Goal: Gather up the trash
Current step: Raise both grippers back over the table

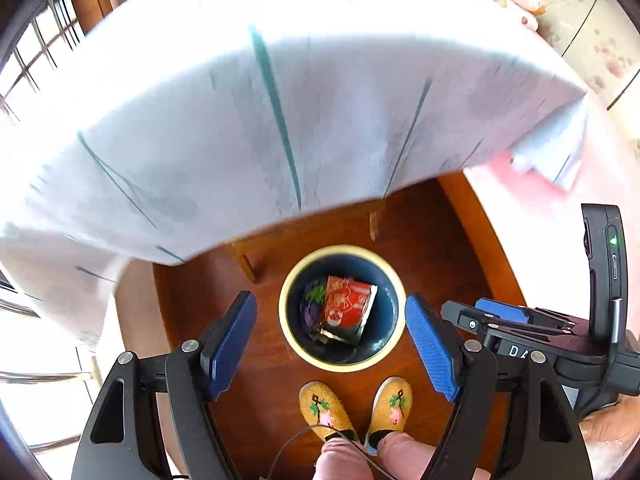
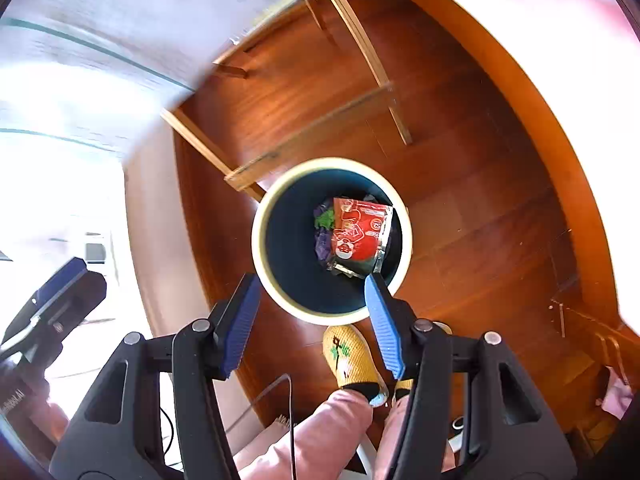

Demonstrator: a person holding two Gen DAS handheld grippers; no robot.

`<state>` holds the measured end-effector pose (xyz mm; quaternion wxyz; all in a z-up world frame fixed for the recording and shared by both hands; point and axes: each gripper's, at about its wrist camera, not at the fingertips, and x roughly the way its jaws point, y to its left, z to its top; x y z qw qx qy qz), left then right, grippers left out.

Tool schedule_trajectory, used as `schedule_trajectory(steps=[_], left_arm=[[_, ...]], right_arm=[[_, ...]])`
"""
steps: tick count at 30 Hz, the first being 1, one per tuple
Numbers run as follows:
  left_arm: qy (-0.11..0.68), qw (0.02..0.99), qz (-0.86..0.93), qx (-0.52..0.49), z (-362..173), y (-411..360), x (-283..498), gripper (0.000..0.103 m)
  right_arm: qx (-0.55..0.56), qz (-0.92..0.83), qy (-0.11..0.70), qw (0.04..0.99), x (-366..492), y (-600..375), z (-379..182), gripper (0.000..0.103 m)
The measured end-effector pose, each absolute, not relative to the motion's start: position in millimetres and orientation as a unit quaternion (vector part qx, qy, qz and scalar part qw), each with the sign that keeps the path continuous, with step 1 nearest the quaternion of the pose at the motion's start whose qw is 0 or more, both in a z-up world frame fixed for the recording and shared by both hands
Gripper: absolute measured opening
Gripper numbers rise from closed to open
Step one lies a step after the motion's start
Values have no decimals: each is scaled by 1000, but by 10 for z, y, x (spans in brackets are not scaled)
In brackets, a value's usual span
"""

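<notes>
In the left wrist view, a round bin (image 1: 342, 308) with a cream rim and dark blue inside is seen on glossy wooden floor, a crinkled red wrapper (image 1: 347, 309) lying in it; the left gripper (image 1: 331, 344) is pointed steeply down, its ribbed blue pads held wide and empty. In the right wrist view, the same bin (image 2: 331, 240) and wrapper (image 2: 359, 232) are framed beneath the right gripper (image 2: 312, 324), likewise spread with nothing between, beside what is probably a blurred pale tablecloth (image 2: 100, 32).
</notes>
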<state>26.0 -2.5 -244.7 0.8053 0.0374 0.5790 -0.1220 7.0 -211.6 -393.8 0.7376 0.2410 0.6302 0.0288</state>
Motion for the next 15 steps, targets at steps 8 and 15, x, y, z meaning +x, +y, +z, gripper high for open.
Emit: schedule_trajectory(steps=[8, 15], left_arm=[[539, 835, -112, 18, -1233, 11, 163, 78], [493, 864, -92, 38, -251, 0, 21, 78]], right_arm=[[220, 58, 596, 770, 20, -2112, -2571, 51], [179, 99, 552, 809, -94, -2030, -1470, 57]])
